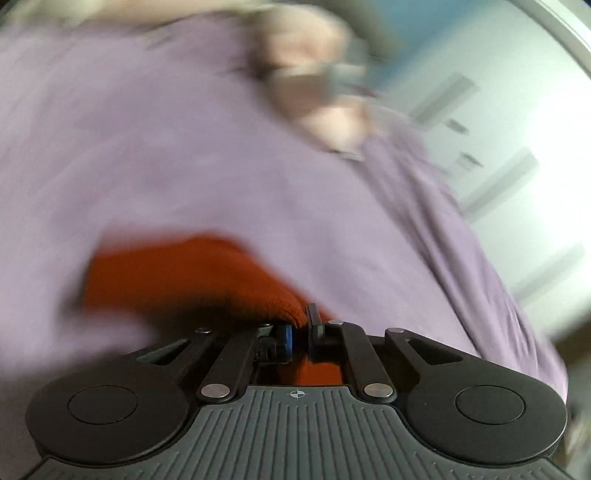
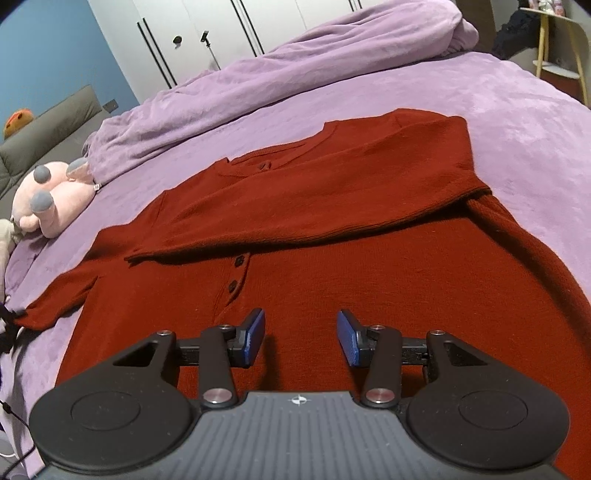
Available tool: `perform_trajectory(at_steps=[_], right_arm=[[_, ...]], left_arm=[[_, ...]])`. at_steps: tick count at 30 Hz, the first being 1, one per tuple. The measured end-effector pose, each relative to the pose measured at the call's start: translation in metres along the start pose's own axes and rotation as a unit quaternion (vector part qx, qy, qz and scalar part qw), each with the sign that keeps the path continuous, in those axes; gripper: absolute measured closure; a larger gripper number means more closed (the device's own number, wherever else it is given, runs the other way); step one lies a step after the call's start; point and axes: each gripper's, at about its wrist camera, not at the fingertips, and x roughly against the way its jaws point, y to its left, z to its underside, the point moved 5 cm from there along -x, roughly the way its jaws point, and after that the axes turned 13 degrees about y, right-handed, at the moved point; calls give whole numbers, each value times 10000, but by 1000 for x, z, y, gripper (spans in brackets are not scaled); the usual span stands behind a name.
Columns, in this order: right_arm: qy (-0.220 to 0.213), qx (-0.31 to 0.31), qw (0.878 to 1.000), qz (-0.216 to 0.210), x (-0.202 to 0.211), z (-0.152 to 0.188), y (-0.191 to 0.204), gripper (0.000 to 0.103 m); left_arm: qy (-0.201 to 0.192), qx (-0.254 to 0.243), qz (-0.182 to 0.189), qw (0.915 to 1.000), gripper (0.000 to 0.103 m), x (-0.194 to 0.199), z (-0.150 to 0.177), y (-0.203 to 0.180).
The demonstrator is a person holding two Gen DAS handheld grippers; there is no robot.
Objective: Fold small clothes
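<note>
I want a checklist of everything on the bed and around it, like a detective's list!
Surface: purple bedspread, bunched in a heap at the far side.
Job's things: red buttoned sweater lying flat, one sleeve folded across its chest.
Clutter: pink plush toy at the bed's edge; orange plush on the grey headboard.
Grippers: left hand-held gripper shut on a fold of red fabric; right hand-held gripper open above the sweater's lower part, holding nothing.
Cables: dark cord at the bed's left edge.
Surroundings: white wardrobe doors, blue wall, yellow-legged chair.
</note>
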Motion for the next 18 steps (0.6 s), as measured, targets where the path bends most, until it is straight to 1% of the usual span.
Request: perform_trajectory(at_steps=[1, 2, 3, 4, 6, 7, 8, 9, 10, 11, 12, 13, 15, 16, 18], right_arm=[[-7, -29, 10000, -20, 0, 0, -1, 61], [-24, -61, 10000, -34, 1, 0, -3, 62], [-43, -93, 9999, -44, 2, 0, -3, 62], [-58, -130, 9999, -62, 3, 0, -5, 62], [-85, -208, 9997, -100, 5, -1, -7, 63], [-90, -239, 9996, -123, 6, -1, -8, 63], [-96, -262, 9995, -145, 8, -2, -10, 63], [-112, -274, 9994, -158, 9, -3, -12, 63], [-119, -282, 9994, -172, 10, -5, -13, 63], [-116, -300, 9993, -179, 10, -7, -14, 64], [-115, -303, 9993, -202, 11, -10, -15, 64], [-114, -287, 9992, -260, 11, -15, -16, 64], [-91, -257, 9988, -411, 8, -27, -14, 64], [-54, -247, 9982, -546, 5, -33, -12, 64], [-17, -286, 9956, -893, -3, -50, -5, 64]], left_arm=[[-39, -469, 126, 9988, 95, 6, 3, -29], [-59, -992, 349, 9944, 95, 13, 11, -65], [-30, -1375, 558, 9889, 95, 18, 21, -94], [17, -1893, 801, 9786, 95, 23, 36, -131], [132, -2685, 1101, 9569, 93, 25, 70, -187], [269, -3038, 1202, 9448, 82, 22, 91, -211], [474, -3346, 1281, 9324, 59, 14, 115, -233], [663, -3498, 1329, 9250, 48, 6, 135, -245], [880, -3594, 1347, 9192, 46, -6, 156, -253], [1171, -3648, 1290, 9147, 49, -20, 174, -256], [1498, -3650, 1166, 9114, 49, -32, 192, -254], [1722, -3578, 1044, 9118, 51, -43, 202, -250], [1874, -3278, 758, 9229, 52, -58, 212, -232], [1888, -3164, 593, 9278, 53, -62, 211, -223], [1815, -2940, 381, 9376, 53, -62, 206, -207]])
